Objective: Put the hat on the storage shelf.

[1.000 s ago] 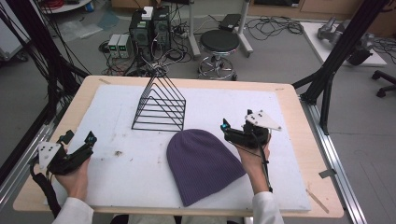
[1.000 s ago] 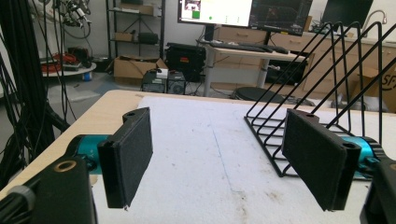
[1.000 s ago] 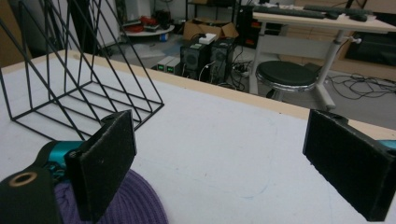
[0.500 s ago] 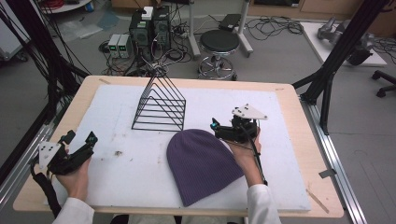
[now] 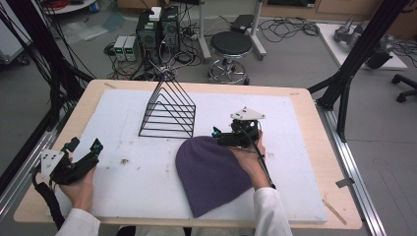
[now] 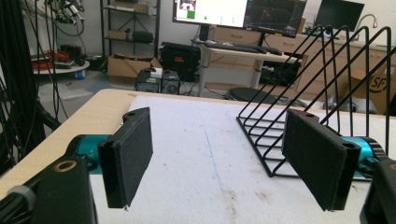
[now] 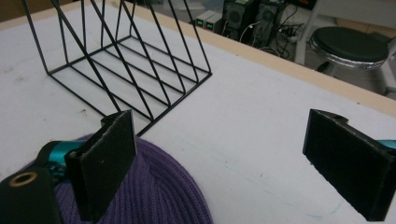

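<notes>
Right gripper (image 5: pixel 222 136) has swung left to the crown of the purple beanie (image 5: pixel 209 173), jaws wide, empty; likely lining up a grasp. Left gripper (image 5: pixel 84 151) idle, open, empty. Beanie flat beside wire rack (image 5: pixel 167 110).

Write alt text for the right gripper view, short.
The right claw is open, its two black jaws spread wide above a white mat. The crown of a purple knit beanie lies under the left jaw, and a black wire rack stands just beyond the beanie.
</notes>
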`<state>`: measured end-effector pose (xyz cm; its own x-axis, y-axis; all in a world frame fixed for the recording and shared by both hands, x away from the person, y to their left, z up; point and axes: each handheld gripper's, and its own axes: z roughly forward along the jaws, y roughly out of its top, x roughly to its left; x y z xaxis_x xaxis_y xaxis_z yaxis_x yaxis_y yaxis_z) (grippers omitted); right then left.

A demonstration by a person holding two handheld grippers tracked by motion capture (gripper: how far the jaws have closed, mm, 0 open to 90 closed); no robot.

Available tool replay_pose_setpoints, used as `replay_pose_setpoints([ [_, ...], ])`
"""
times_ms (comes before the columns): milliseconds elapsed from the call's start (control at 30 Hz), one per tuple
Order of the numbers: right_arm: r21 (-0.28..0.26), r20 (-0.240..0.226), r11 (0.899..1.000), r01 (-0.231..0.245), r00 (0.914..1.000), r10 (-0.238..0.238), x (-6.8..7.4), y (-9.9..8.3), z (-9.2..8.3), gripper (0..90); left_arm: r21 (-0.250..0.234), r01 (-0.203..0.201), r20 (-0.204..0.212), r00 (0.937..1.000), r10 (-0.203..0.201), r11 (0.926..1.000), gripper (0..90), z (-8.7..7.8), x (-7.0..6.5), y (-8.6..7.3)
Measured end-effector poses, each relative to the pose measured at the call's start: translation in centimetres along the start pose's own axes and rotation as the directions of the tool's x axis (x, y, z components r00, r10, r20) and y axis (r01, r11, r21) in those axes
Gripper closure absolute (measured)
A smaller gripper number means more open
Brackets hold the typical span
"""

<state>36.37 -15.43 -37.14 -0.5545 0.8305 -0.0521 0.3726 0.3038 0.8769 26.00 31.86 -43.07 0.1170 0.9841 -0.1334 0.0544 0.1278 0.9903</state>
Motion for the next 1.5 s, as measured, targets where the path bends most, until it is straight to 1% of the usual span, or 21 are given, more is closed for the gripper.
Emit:
replay_pose_setpoints([
  [233,0.068,-0.029,0.997,0.024,0.9993,-0.023,0.4,-0.2,2.0,9.0,0.007,0.0,0.006,1.0,0.0,1.0,24.9,0.1,0.0,0.0],
  [267,0.106,-0.037,0.993,0.045,0.9985,-0.041,0.7,-0.3,2.7,8.9,0.008,0.0,0.006,1.0,0.0,1.0,24.9,0.1,0.0,0.0],
  [300,0.106,-0.037,0.993,0.045,0.9985,-0.041,0.7,-0.3,2.7,8.9,0.009,0.0,0.007,1.0,0.0,1.0,24.9,0.1,0.0,-0.1],
  [333,0.138,-0.048,0.988,0.065,0.9971,-0.059,1.0,-0.4,3.5,8.9,0.011,-0.001,0.007,1.0,0.001,0.9999,24.9,0.1,0.1,-0.1],
  [500,0.174,-0.064,0.982,0.079,0.9956,-0.069,1.4,-0.7,4.8,8.9,0.016,-0.019,0.007,0.9998,0.019,0.9997,24.6,0.2,-0.2,-0.1],
  [567,0.218,-0.089,0.97,0.106,0.9921,-0.088,1.7,-1.2,5.6,8.9,0.021,-0.019,0.013,0.9997,0.019,0.9996,24.6,0.2,-0.3,-0.2],
  [633,0.231,-0.103,0.966,0.115,0.9903,-0.093,1.9,-1.4,6.0,8.9,0.023,-0.021,0.014,0.9997,0.021,0.9995,24.6,0.3,-0.3,-0.2],
  [767,0.245,-0.12,0.962,0.118,0.9887,-0.09,2.1,-1.6,6.4,8.9,0.03,-0.026,0.008,0.9996,0.026,0.9992,24.7,0.3,-0.3,-0.2],
  [800,0.262,-0.129,0.958,0.12,0.9877,-0.089,2.1,-1.8,6.7,9.0,0.031,-0.025,0.008,0.9996,0.025,0.9992,24.6,0.3,-0.3,-0.2],
  [833,0.262,-0.129,0.958,0.12,0.9877,-0.089,2.1,-1.8,6.7,9.0,0.03,-0.025,0.008,0.9997,0.025,0.9992,24.6,0.3,-0.3,-0.2],
  [867,0.284,-0.139,0.951,0.121,0.9867,-0.084,2.1,-2.1,7.1,8.9,0.031,-0.026,0.007,0.9996,0.026,0.9992,24.6,0.3,-0.3,-0.2],
  [900,0.284,-0.139,0.951,0.121,0.9867,-0.084,2.1,-2.1,7.1,8.9,0.03,-0.025,0.006,0.9997,0.025,0.9992,24.6,0.3,-0.3,-0.2],
  [933,0.302,-0.15,0.945,0.125,0.9853,-0.082,2.1,-2.3,7.3,9.0,0.03,-0.026,0.005,0.9997,0.026,0.9992,24.7,0.3,-0.2,-0.2],
  [1200,0.347,-0.165,0.931,0.116,0.9844,-0.061,2.1,-2.9,8.1,9.1,0.035,-0.035,-0.001,0.9994,0.035,0.9988,24.7,0.3,-0.2,-0.2],
  [1233,0.357,-0.18,0.928,0.103,0.9829,-0.04,1.9,-3.0,8.2,11.3,0.035,-0.034,-0.001,0.9994,0.034,0.9988,24.7,0.3,-0.3,-0.2],
  [1267,0.357,-0.18,0.928,0.103,0.9829,-0.04,1.9,-3.0,8.2,11.3,0.035,-0.035,-0.001,0.9994,0.035,0.9988,24.7,0.3,-0.3,-0.2],
  [1300,0.359,-0.194,0.928,0.1,0.9805,-0.031,1.9,-3.0,8.3,16.2,0.035,-0.035,-0.001,0.9994,0.035,0.9988,24.7,0.3,-0.3,-0.2],
  [1367,0.365,-0.238,0.926,0.098,0.9711,-0.009,1.8,-3.0,8.2,24.6,0.038,-0.04,0.001,0.9992,0.04,0.9985,24.7,0.3,-0.3,-0.2],
  [1400,0.367,-0.248,0.925,0.096,0.9688,-0.002,1.9,-2.9,8.1,30.9,0.039,-0.04,0.001,0.9992,0.04,0.9984,24.7,0.3,-0.3,-0.2],
  [1467,0.371,-0.247,0.924,0.092,0.969,0.002,2.0,-2.9,8.0,34.5,0.039,-0.037,0.002,0.9993,0.037,0.9985,24.7,0.4,-0.4,-0.3],
  [1500,0.379,-0.258,0.92,0.094,0.9661,0.008,2.1,-2.7,7.8,46.9,0.04,-0.038,0.004,0.9993,0.038,0.9985,24.7,0.4,-0.4,-0.3],
])
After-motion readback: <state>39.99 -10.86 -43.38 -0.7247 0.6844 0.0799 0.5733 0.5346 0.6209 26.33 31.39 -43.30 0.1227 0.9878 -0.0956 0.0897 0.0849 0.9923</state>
